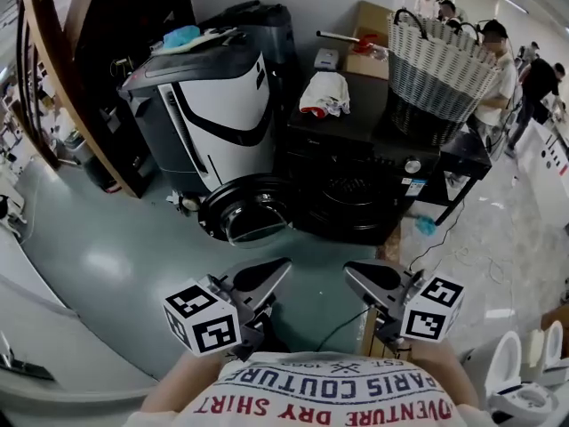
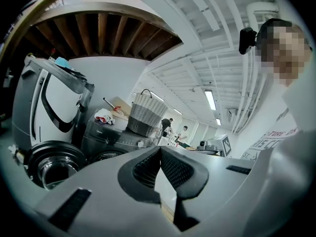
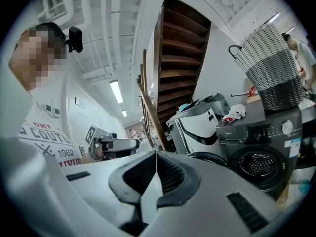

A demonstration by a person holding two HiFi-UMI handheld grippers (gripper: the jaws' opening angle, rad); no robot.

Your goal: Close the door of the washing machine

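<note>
**Washing machine: door open, both tools shut and empty**

- Item: a dark front-loading washing machine [image 1: 391, 163] stands on the floor [image 1: 116, 247] ahead of me. I can see its drum opening [image 1: 349, 192] uncovered.
- Its round door [image 1: 242, 210] is swung out to the left of that opening, low over the floor, with its glass centre showing.
- On top of the machine: a white-and-red cloth [image 1: 324, 93] at the left, and a woven basket [image 1: 440, 65], white above and grey below, at the right.
- Behind it: a cardboard box [image 1: 373, 27] against the wall.
- Just beside it, to the left: a white-and-grey appliance [image 1: 209, 105].
- Far right: people [image 1: 498, 69] standing.
- Left tool [image 1: 283, 264]: held low near my shirt, well apart from the door. Its jaws are pressed together with nothing between them.
- Right tool [image 1: 348, 269]: level with the left one, a gap between the two tips. Its jaws are likewise together and empty.
</note>
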